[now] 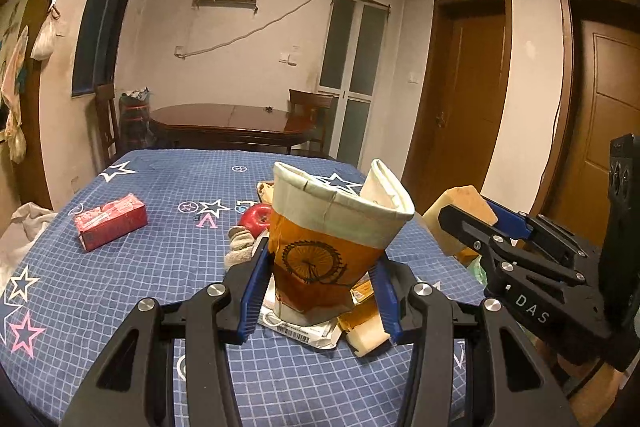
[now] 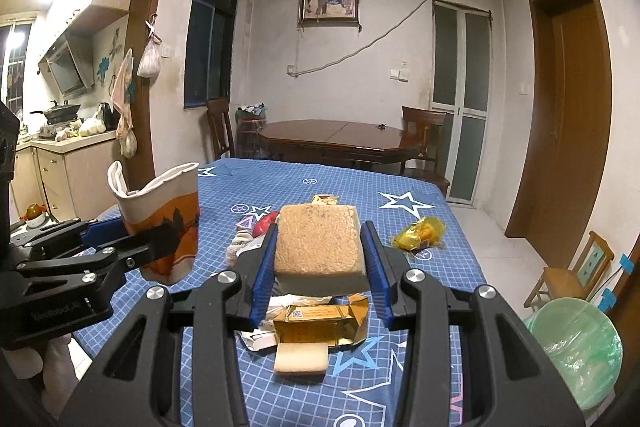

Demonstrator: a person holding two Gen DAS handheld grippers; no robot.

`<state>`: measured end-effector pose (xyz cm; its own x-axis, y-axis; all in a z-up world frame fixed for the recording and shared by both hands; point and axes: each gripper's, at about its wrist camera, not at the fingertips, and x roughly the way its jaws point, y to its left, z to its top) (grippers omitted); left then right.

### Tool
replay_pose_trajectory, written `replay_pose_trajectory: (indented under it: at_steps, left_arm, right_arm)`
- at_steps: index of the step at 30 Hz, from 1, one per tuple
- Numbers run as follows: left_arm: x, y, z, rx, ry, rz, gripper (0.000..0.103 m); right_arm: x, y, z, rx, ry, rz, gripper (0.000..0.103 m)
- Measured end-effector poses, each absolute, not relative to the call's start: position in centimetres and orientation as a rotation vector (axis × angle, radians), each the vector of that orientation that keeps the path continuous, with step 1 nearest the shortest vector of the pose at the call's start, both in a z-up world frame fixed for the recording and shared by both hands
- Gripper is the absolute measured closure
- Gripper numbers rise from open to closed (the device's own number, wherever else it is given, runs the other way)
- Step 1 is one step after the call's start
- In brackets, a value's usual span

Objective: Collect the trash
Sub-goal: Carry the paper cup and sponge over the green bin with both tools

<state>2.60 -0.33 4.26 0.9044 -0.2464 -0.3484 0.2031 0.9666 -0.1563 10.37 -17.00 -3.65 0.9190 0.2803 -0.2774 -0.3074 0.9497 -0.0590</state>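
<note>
My left gripper [image 1: 320, 269] is shut on a crushed orange paper cup [image 1: 320, 251] with a bicycle-wheel print and a white rim, held above the blue star tablecloth [image 1: 140, 287]. My right gripper [image 2: 322, 263] is shut on a tan sponge block [image 2: 320, 241], also lifted off the table. Each view shows the other gripper: the right one with the sponge [image 1: 464, 211] at the right, the left one with the cup [image 2: 160, 219] at the left. Below them lie a gold carton [image 2: 320, 323], a second sponge [image 2: 300, 363], a labelled wrapper [image 1: 304, 333] and a sock-like rag [image 1: 240, 247].
A red box [image 1: 110, 223] lies at the table's left, a red apple [image 1: 256, 219] behind the cup, a yellow wrapper [image 2: 418, 233] at the right. A bin lined with a green bag [image 2: 576, 347] stands on the floor right of the table. A small wooden chair [image 2: 568, 275] is beside it.
</note>
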Motion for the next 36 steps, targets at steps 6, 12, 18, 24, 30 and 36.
replay_pose_trajectory:
  at_steps: [6, 12, 18, 24, 30, 36]
  left_arm:
    - [5.0, -2.6, 4.9, -0.106, 0.377, -0.277, 0.054]
    - [8.1, -8.5, 6.0, -0.082, 0.396, -0.394, 0.054]
    - [11.7, -17.0, 6.3, -0.067, 0.463, -0.551, 0.054]
    - [14.2, -26.1, 5.3, -0.025, 0.552, -0.696, 0.054]
    - [16.5, -34.9, 2.1, 0.02, 0.692, -0.804, 0.054]
    - [18.5, -40.2, -2.3, 0.06, 0.809, -0.844, 0.054]
  right_arm:
    - [10.9, -20.7, -2.8, -0.067, 0.286, 0.245, 0.064]
    - [11.6, -27.2, -1.7, -0.044, 0.326, 0.118, 0.064]
    - [11.8, -34.8, -1.8, 0.001, 0.405, -0.018, 0.064]
    - [12.4, -42.2, -3.8, 0.058, 0.519, -0.117, 0.064]
    - [13.1, -48.1, -7.4, 0.132, 0.64, -0.17, 0.064]
    - [13.9, -51.3, -10.4, 0.181, 0.713, -0.182, 0.064]
